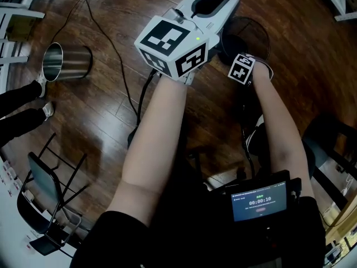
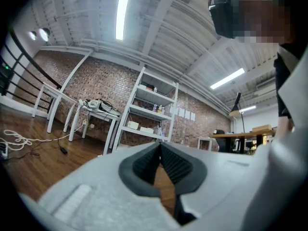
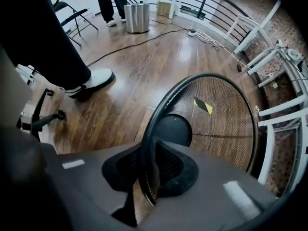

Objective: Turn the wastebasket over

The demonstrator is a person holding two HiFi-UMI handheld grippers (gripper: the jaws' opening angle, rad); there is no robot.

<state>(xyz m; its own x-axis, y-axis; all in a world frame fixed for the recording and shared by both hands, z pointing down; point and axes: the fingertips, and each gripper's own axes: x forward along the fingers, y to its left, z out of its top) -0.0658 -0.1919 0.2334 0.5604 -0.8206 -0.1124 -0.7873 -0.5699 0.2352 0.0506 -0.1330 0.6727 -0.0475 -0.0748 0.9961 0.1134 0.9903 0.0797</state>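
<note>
The black mesh wastebasket [image 3: 219, 119] stands with its mouth up on the wood floor; its round bottom and a yellow-black tag show inside. In the head view the wastebasket [image 1: 252, 31] lies just beyond my right hand. My right gripper [image 3: 153, 163] points down over its near edge, with the rim running between the jaws. A slit of floor shows beside the rim, so the pads do not clamp it. My left gripper [image 1: 215, 1] is held high and level, away from the basket. Its pads meet at the tips with nothing in them, as the left gripper view also shows [image 2: 160, 150].
A steel bin [image 1: 64, 61] stands at the far left, with a person's legs [image 1: 17, 102] beside it. A black cable [image 1: 111, 43] runs across the floor. A folding chair [image 1: 50, 194] is at the near left. White table legs [image 3: 274, 95] stand just past the basket.
</note>
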